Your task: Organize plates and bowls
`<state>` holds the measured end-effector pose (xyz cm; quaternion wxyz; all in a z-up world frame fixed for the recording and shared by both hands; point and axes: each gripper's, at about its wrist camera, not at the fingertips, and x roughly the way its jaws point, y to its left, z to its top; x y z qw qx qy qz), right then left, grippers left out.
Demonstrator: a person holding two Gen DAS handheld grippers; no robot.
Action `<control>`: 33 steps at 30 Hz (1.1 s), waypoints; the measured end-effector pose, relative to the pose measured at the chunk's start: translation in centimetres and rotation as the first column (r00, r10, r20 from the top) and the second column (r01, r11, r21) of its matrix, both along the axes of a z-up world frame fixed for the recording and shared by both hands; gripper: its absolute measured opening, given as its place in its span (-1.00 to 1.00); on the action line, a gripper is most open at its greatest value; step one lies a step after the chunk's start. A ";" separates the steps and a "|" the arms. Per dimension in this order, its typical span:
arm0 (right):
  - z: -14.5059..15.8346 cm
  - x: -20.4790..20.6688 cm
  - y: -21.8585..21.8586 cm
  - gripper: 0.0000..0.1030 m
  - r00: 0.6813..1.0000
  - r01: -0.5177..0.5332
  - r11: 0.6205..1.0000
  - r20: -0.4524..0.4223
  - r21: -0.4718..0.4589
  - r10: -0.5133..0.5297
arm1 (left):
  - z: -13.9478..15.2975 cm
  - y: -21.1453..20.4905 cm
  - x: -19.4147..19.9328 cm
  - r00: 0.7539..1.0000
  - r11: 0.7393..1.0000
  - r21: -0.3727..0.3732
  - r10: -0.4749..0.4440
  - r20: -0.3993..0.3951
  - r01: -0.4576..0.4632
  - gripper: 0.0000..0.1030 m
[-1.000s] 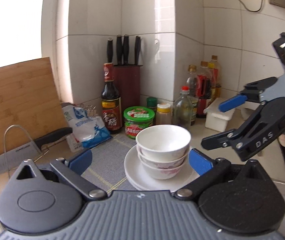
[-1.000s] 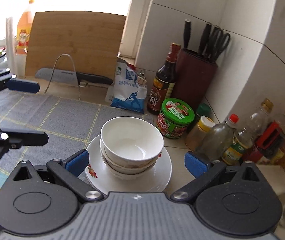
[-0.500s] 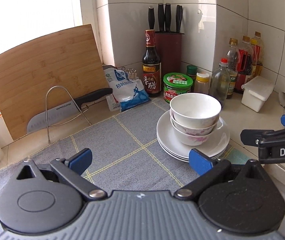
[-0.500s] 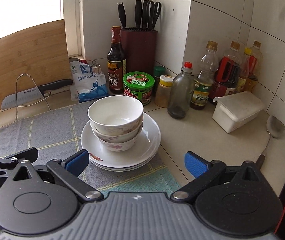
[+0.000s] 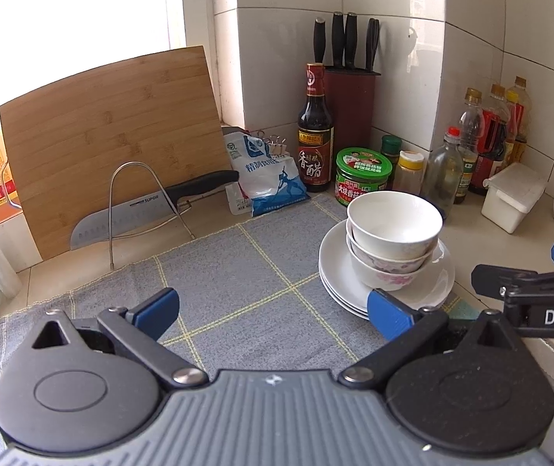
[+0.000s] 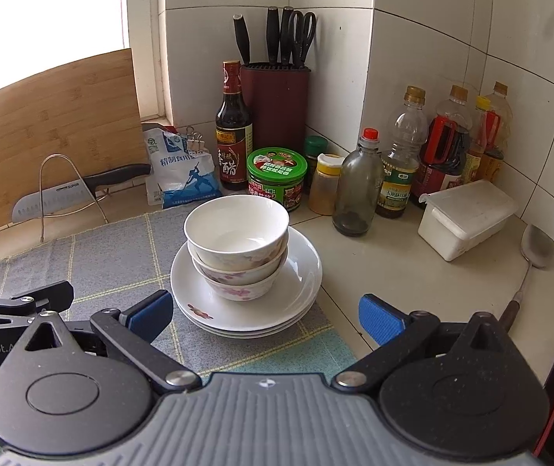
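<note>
glossy ceramic bowls [image 6: 237, 246]; woven cloth mat [image 5: 238, 291]

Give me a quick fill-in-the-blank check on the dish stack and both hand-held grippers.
1. The stacked bowls number ____.
2. The bowls sit on a stack of white ____.
3. The left hand-held gripper and the right hand-held gripper are both ____ and hold nothing.
4. The knife rests on a wire ____ against the cutting board.

Answers: three; plates; open; rack

Left tongs [image 5: 273, 310] spread wide; stacked bowls [image 5: 393, 244] on plates [image 5: 339, 275] (right).
</note>
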<state>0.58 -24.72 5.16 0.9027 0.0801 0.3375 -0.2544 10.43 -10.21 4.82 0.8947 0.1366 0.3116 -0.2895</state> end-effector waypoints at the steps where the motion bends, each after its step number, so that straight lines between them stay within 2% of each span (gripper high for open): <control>1: 0.0 0.0 -0.1 1.00 1.000 -0.002 1.000 0.000 0.001 0.002 | 0.0 -0.1 0.0 1.000 1.000 0.000 -0.001 -0.001 0.001 0.99; 33: 0.3 0.6 -0.6 1.00 1.000 -0.001 1.000 0.001 -0.010 0.001 | 0.4 -0.8 0.4 1.000 1.000 -0.005 0.004 -0.008 -0.004 0.99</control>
